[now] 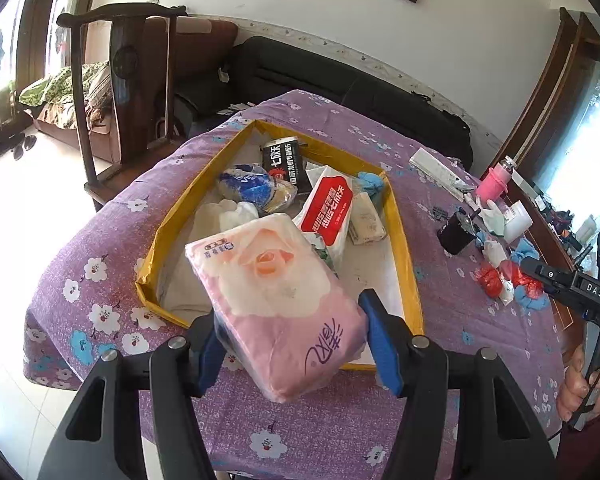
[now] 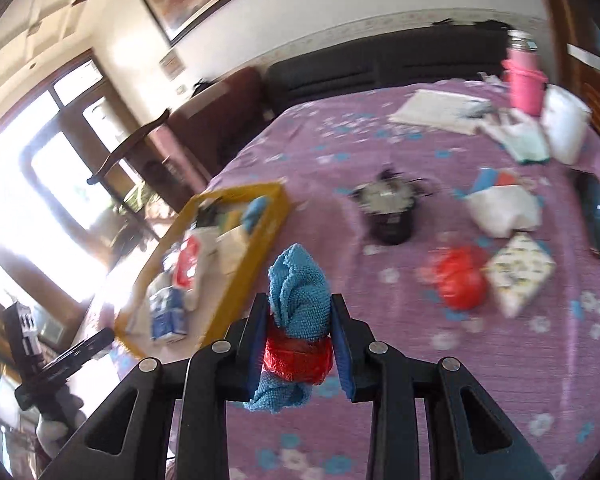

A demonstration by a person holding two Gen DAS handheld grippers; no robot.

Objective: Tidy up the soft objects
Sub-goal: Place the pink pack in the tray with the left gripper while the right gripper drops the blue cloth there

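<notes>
My left gripper [image 1: 290, 338] is shut on a pink tissue pack [image 1: 276, 304], held over the near end of the yellow-rimmed tray [image 1: 400, 220]. In the tray lie a red-and-white tissue pack [image 1: 328, 216], a black pack [image 1: 284, 160], a blue-and-white bag [image 1: 252, 186] and a blue cloth [image 1: 372, 184]. My right gripper [image 2: 300, 330] is shut on a rolled blue cloth [image 2: 298, 292] with a red bag [image 2: 298, 358] pinched beneath it, above the purple floral cloth to the right of the tray [image 2: 260, 248]. The right view is blurred.
On the purple tablecloth [image 1: 380, 136] to the right lie red bags [image 2: 460, 280], a patterned tissue pack [image 2: 520, 272], a white bag [image 2: 504, 212], a black cup [image 2: 392, 216], a pink bottle [image 2: 524, 80] and a white box [image 1: 440, 168]. A wooden chair [image 1: 124, 80] and dark sofa [image 1: 340, 76] stand behind.
</notes>
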